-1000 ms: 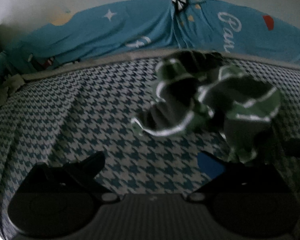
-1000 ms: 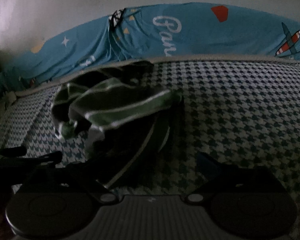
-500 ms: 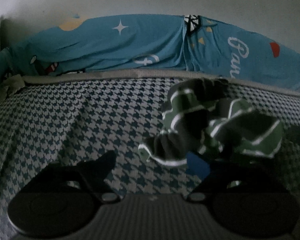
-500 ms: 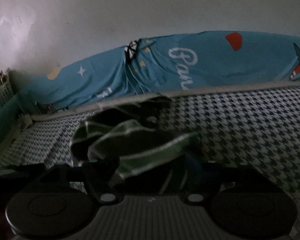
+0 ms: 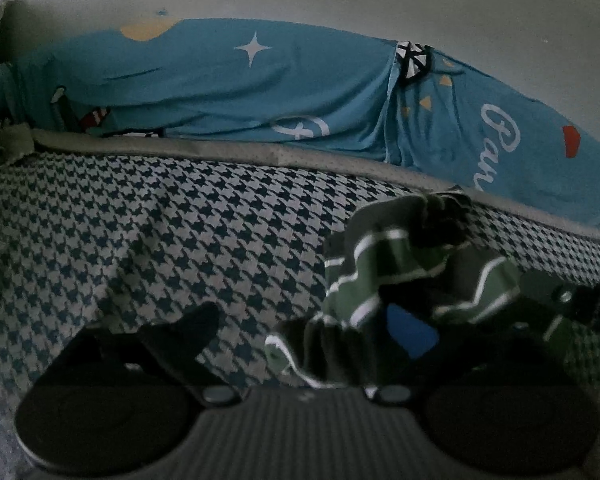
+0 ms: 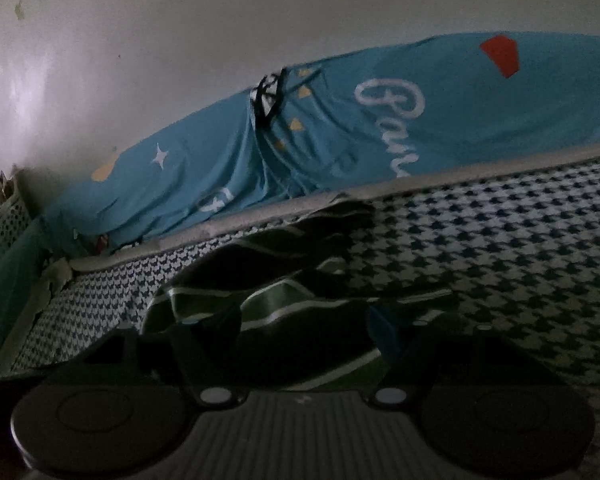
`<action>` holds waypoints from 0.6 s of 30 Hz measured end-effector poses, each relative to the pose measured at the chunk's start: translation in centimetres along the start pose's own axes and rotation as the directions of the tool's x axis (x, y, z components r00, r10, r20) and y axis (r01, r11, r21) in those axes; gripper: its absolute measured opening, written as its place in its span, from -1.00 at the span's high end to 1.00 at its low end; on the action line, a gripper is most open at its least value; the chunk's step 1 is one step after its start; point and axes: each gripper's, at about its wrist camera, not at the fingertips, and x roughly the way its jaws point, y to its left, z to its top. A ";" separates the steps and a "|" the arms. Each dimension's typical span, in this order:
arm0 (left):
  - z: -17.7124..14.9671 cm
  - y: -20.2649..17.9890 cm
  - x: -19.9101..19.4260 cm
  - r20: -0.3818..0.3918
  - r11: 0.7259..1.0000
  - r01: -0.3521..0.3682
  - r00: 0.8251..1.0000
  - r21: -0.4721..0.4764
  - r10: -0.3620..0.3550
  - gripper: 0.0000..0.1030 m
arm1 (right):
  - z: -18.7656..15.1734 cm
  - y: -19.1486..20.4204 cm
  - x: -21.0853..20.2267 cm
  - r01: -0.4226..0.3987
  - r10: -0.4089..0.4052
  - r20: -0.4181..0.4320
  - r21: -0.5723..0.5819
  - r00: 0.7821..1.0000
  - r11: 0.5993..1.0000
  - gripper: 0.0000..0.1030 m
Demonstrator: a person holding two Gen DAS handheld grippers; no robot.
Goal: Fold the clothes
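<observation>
Both grippers have closed in on the striped green garment [image 5: 403, 276], which sat farther ahead of me a second ago. It lies crumpled on the houndstooth bed cover [image 5: 160, 240], near that cover's far edge, below the blue printed sheet [image 5: 260, 92]. My left gripper [image 5: 300, 332] is opening, its jaws wide with a bunched hem lying between them, not pinched. My right gripper [image 6: 303, 328] has its fingers apart and cloth lying dark between them; I cannot tell whether the pads press on it. I judge I am hunting two edges to spread it flat. A lattice basket [image 6: 4, 220] sits beyond the cover's left corner, contents unclear.
</observation>
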 end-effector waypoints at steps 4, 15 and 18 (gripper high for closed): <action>0.6 -0.1 1.3 -0.010 1.000 0.013 1.000 -0.008 -0.013 -0.91 | 0.0 0.5 2.0 0.018 -0.019 -0.037 -0.027 0.999 0.999 -0.38; 0.2 -1.2 3.2 -0.054 0.999 0.027 0.998 0.041 -0.025 -0.28 | -1.4 1.7 3.4 -0.021 0.010 -0.074 -0.143 0.997 0.989 0.76; -0.2 -1.2 2.7 -0.049 0.998 0.021 0.999 0.066 -0.018 -0.04 | -1.7 2.0 2.5 -0.061 0.051 -0.061 -0.176 0.997 0.983 0.85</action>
